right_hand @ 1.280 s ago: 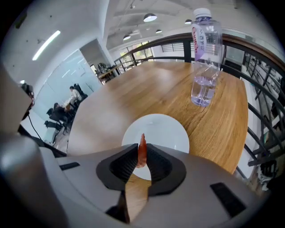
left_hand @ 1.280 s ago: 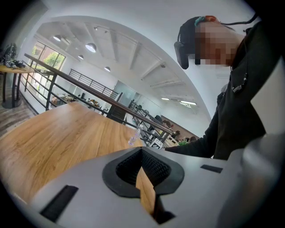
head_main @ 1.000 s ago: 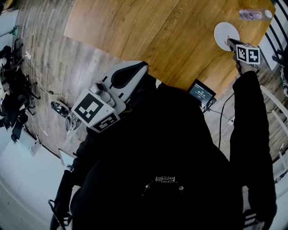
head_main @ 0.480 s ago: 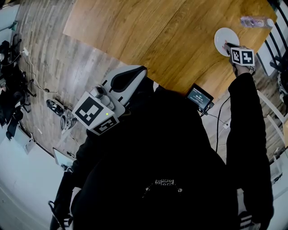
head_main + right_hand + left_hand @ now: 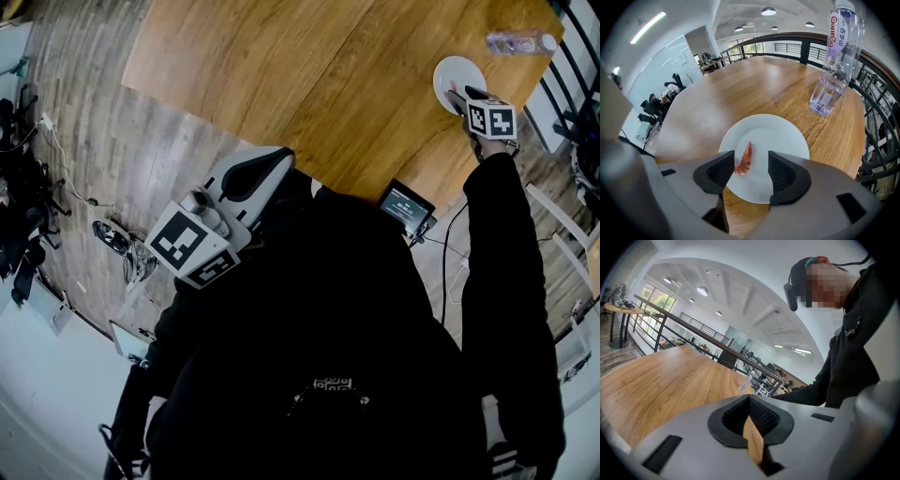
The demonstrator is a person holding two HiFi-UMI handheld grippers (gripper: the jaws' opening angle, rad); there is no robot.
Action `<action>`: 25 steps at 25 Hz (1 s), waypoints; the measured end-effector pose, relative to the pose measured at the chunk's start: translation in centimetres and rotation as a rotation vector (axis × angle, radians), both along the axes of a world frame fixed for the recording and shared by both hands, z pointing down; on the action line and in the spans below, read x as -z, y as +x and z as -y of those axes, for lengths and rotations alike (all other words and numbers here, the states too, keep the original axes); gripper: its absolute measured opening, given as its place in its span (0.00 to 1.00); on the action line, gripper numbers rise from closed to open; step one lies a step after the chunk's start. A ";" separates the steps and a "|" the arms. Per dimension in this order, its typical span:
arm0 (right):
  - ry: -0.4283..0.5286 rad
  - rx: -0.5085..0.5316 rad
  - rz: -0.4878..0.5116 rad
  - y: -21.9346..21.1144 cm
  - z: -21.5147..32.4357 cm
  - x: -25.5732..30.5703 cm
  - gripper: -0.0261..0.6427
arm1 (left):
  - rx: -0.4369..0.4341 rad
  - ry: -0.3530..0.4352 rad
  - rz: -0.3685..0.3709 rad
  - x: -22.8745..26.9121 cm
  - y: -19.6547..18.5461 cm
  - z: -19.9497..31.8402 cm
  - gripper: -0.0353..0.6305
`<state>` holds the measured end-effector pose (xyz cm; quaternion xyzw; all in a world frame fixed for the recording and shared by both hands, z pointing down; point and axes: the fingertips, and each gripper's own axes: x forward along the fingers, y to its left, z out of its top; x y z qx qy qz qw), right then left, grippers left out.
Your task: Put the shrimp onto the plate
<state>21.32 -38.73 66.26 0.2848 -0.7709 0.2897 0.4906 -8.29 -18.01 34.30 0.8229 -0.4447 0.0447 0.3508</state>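
Right claw [image 5: 746, 171] hangs over the white plate [image 5: 783, 136], its jaws just opened. Between them, the shrimp [image 5: 744, 159] lies on the plate at nine o'clock from centre. Release looks done; next, lift clear without nudging it.

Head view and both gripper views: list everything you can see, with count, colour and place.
table: 1, brown wood, under plate and bottle
plate: 1, white, near table's right end
shrimp: 1, orange-red, against plate
bottle: 1, clear, purple label, upright beyond plate
screen: 1, black, lit, by table's near edge
left gripper: 1, grey, shut, empty
right gripper: 1, grey, above plate, jaws just opened, shrimp between, unpressed
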 end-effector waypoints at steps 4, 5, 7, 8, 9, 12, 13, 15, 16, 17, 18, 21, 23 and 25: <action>0.048 -0.010 0.038 0.1 0.9 1.1 0.43 | -0.013 0.014 -0.006 0.3 0.4 0.3 0.06; 0.057 -0.010 0.048 -0.1 1.0 1.3 0.44 | -0.017 0.014 -0.006 0.3 0.3 0.4 0.06; 0.071 -0.015 0.054 -0.3 1.0 1.7 0.46 | -0.029 0.019 -0.006 0.3 0.2 0.5 0.06; 0.077 -0.017 0.053 -0.3 0.9 1.9 0.47 | -0.036 0.023 -0.007 0.3 0.2 0.6 0.06; 0.083 -0.019 0.054 -0.2 0.8 2.1 0.47 | -0.044 0.027 -0.008 0.3 0.2 0.7 0.06; 0.108 -0.040 0.055 0.3 0.6 2.8 0.48 | -0.076 0.045 -0.012 0.6 0.5 1.1 0.06; 0.115 -0.055 0.054 0.7 0.4 3.0 0.48 | -0.090 0.050 -0.014 0.6 0.6 1.3 0.06; 0.121 -0.090 0.051 1.5 -0.1 3.5 0.47 | -0.121 0.059 -0.019 0.8 0.7 1.6 0.06; 0.122 -0.106 0.051 2.0 -0.4 3.9 0.47 | -0.137 0.063 -0.022 0.9 0.8 1.7 0.06; 0.123 -0.123 0.050 2.4 -0.8 4.2 0.47 | -0.153 0.066 -0.026 1.0 0.9 1.9 0.06; 0.125 -0.139 0.048 2.8 -1.3 4.6 0.47 | -0.170 0.070 -0.029 1.1 1.0 2.1 0.06; 0.134 -0.189 0.033 4.2 -3.3 5.7 0.47 | -0.222 0.087 -0.043 1.4 1.5 2.4 0.06; 0.138 -0.228 0.030 5.3 -4.8 6.3 0.47 | -0.256 0.104 -0.054 1.6 2.0 2.5 0.06; 0.136 -0.270 0.033 6.1 -6.6 6.9 0.46 | -0.292 0.124 -0.066 1.8 2.4 2.6 0.06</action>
